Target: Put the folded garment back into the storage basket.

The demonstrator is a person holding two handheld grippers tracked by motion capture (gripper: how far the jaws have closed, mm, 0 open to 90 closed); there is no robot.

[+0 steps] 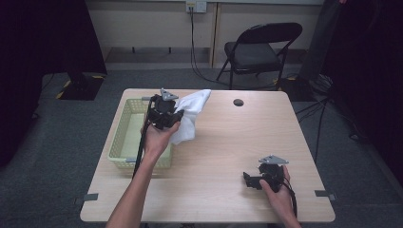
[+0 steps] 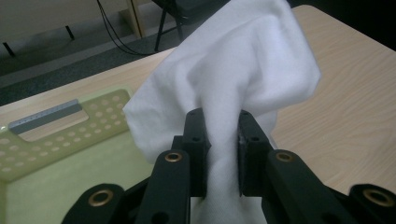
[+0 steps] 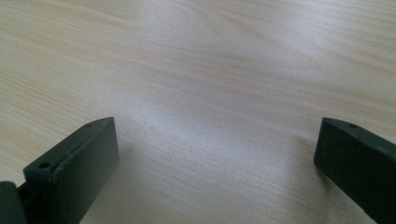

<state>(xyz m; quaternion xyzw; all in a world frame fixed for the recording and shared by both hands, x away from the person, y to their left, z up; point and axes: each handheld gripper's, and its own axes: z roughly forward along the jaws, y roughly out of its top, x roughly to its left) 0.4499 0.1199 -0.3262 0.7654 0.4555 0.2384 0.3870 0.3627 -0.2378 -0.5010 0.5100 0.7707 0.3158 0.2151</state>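
A white cloth [image 1: 191, 115] hangs bunched above the table, at the right edge of a pale green basket [image 1: 124, 127]. My left gripper [image 1: 178, 115] is shut on it; in the left gripper view the cloth [image 2: 233, 79] is pinched between the two black jaws of the left gripper [image 2: 223, 154] and billows above them. The basket [image 2: 51, 140] lies below and to the left there. My right gripper [image 1: 248, 180] rests low near the table's front right, open, with its jaws wide apart over bare wood and nothing between them [image 3: 215, 158].
The wooden table [image 1: 223, 142] has a dark round hole [image 1: 238, 102] near its far edge. A black folding chair [image 1: 259, 47] stands behind the table. Cables run across the grey floor [image 1: 332, 109] at the right.
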